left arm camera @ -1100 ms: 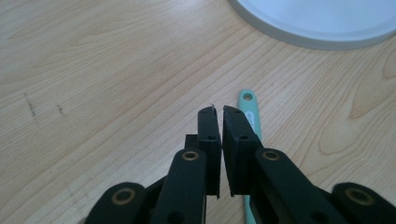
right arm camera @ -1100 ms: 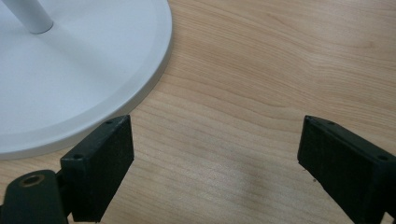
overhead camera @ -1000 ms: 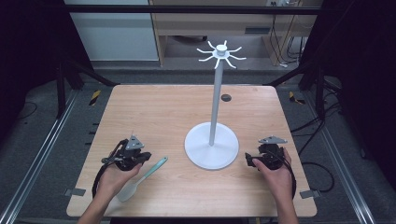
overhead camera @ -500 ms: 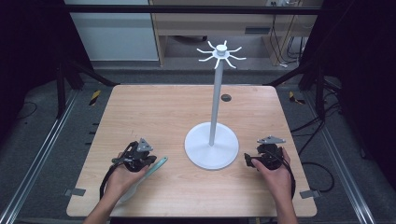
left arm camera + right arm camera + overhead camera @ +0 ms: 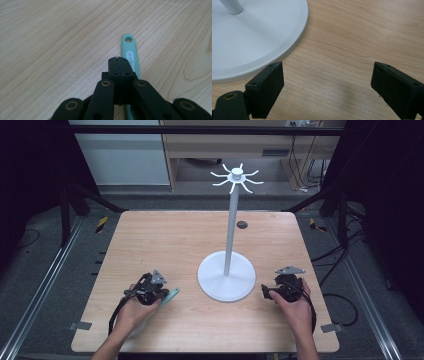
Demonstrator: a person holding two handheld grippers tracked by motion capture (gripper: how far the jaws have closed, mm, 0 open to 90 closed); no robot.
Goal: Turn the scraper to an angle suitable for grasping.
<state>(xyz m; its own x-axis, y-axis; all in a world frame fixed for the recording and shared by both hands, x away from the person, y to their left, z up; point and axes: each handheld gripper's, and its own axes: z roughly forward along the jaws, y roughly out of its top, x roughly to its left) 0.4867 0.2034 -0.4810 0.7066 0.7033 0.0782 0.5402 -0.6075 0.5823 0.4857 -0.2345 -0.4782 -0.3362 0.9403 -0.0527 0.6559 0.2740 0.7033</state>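
pale wood grain runs across the table [image 5: 190, 245], where a mint-green utensil handle [image 5: 130, 53] lies flat at the lower left of the high view, its hanging hole pointing up-frame in the left gripper view. the left gripper [image 5: 118, 61] sits low over that handle, its two black jaws pressed together with no gap between them; the handle runs just to the right of the closed tips and passes under the gripper body, and nothing is seen caught between the pads. in the high view the left gripper [image 5: 150, 290] rests in the person's hand at lower left, the green handle [image 5: 172, 295] poking out to its right. a white stand [image 5: 227, 280] with a round base and a tall pole topped by radiating hooks occupies the centre. at lower right, the right gripper [image 5: 272, 292] is held just beside the base; its own view shows the right gripper [image 5: 327, 82] with jaws spread wide over bare wood, holding nothing, the base edge at upper left.
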